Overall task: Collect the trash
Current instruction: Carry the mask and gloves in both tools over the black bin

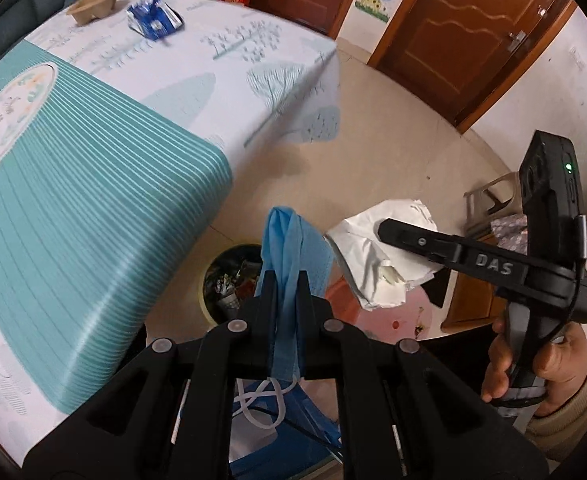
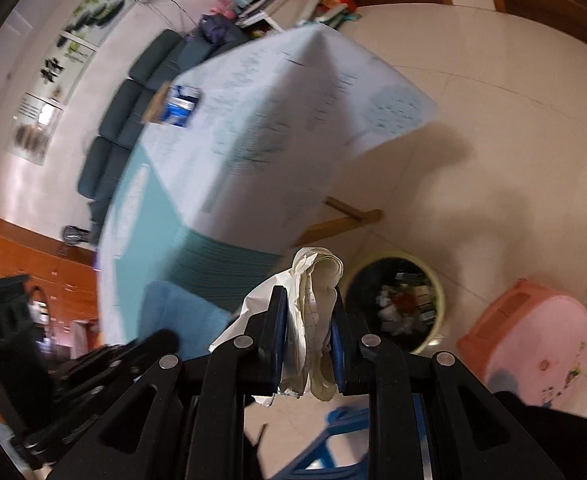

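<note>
Blue face mask (image 1: 289, 256) pinched betw. fingers of left gripper (image 1: 286, 284), white ear loop dangling below. White crumpled paper (image 2: 313, 312) clamped in right gripper (image 2: 308, 312), fingers pressed onto the wad. Both held off the surface (image 1: 93, 184) edge, over the floor, w/ yellow-rimmed trash bin (image 2: 397, 304) below, black-lined & already holding scraps. Blue foil wrapper (image 1: 153, 18) & brown paper tray (image 1: 93, 4) lie near each other at far end of surface. Pink stool (image 2: 529, 340) just beside bin.
</note>
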A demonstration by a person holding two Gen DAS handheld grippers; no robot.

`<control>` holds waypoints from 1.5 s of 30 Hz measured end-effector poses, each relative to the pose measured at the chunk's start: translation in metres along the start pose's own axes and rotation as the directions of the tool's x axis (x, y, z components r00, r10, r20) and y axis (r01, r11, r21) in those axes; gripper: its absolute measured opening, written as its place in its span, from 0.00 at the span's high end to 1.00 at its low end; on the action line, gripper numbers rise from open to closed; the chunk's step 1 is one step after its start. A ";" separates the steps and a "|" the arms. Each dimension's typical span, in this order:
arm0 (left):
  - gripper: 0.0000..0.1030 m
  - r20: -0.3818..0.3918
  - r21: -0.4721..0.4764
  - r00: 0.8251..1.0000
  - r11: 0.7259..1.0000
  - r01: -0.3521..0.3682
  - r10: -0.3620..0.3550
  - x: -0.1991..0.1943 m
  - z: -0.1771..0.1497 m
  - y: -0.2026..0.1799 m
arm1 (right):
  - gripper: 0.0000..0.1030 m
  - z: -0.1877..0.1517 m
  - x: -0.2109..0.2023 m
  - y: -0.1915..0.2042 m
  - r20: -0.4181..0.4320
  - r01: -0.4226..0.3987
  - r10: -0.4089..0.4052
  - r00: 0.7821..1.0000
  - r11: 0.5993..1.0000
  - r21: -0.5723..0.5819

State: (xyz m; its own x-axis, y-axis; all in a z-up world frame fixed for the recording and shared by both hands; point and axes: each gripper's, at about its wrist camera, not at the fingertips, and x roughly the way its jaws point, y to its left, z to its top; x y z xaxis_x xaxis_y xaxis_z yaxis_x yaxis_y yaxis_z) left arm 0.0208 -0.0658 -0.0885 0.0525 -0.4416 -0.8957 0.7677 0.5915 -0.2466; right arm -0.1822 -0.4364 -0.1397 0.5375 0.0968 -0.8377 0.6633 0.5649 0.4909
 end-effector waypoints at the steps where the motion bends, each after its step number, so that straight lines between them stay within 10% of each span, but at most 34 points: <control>1: 0.95 -0.008 0.004 1.000 1.000 -0.004 0.004 0.007 -0.001 -0.003 | 0.82 -0.001 0.007 -0.006 -0.008 0.011 -0.011 1.000 1.000 0.006; 16: 0.95 -0.140 0.088 0.981 0.989 -0.122 0.133 0.124 -0.013 -0.022 | 0.82 -0.007 0.109 -0.060 -0.125 0.159 -0.156 0.980 0.987 0.015; 40: 0.94 -0.243 0.205 0.943 0.962 -0.180 0.228 0.243 -0.013 -0.015 | 0.82 0.003 0.205 -0.116 -0.231 0.194 -0.157 0.960 0.970 0.148; 45: 0.82 -0.302 0.156 0.930 0.974 -0.166 0.207 0.255 -0.015 0.000 | 0.82 0.002 0.213 -0.114 -0.244 0.183 -0.146 0.959 0.973 0.139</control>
State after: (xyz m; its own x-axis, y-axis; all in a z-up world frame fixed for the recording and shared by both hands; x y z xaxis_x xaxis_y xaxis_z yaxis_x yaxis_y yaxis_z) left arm 0.0244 -0.1681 -0.3227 0.0149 -0.0845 -0.9963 0.8386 0.5437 -0.0335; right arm -0.1424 -0.4819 -0.3736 0.2917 0.2104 -0.9331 0.8162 0.4538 0.3575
